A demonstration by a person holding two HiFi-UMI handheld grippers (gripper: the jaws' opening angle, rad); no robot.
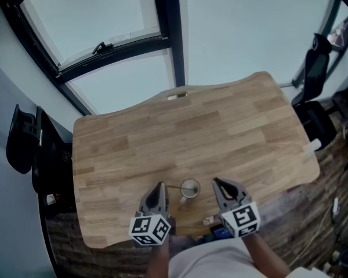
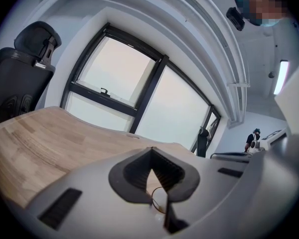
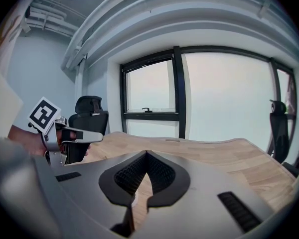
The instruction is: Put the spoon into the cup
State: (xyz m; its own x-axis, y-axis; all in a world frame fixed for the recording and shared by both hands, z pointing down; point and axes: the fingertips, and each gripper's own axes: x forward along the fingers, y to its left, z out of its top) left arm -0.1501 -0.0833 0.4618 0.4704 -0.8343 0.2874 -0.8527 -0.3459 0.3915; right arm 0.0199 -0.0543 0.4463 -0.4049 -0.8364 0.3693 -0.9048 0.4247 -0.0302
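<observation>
The near edge of the table (image 1: pixel 162 138) runs just behind both of your tools. Ahead of them bare wood stretches all the way to the far edge, where a small slot (image 1: pixel 177 96) sits in the board. The table's left edge lies well off to the outside of your left tool (image 1: pixel 160 185), and its right edge lies farther off beyond your right tool (image 1: pixel 216 181), so there is open room ahead and to both sides.

The top is pale jointed wood. Beyond its far edge stands a dark-framed window (image 1: pixel 104 51). A black chair (image 1: pixel 23 138) stands off the left side, another chair (image 1: pixel 316 68) stands past the right corner, and the dark floor (image 1: pixel 313 213) shows around the table.

The cup (image 1: pixel 189 188) stands upright on the table between the two tool tips, near both and touching neither. The spoon (image 1: pixel 174 186) shows only as a thin handle reaching from the cup toward your left tool. Whether it meets that tip cannot be told.

Your left tool is closed, with its tips meeting. A thin ring shows through the gap behind them, too small to identify. Your right tool is closed too, tips together, with table wood visible behind them.
</observation>
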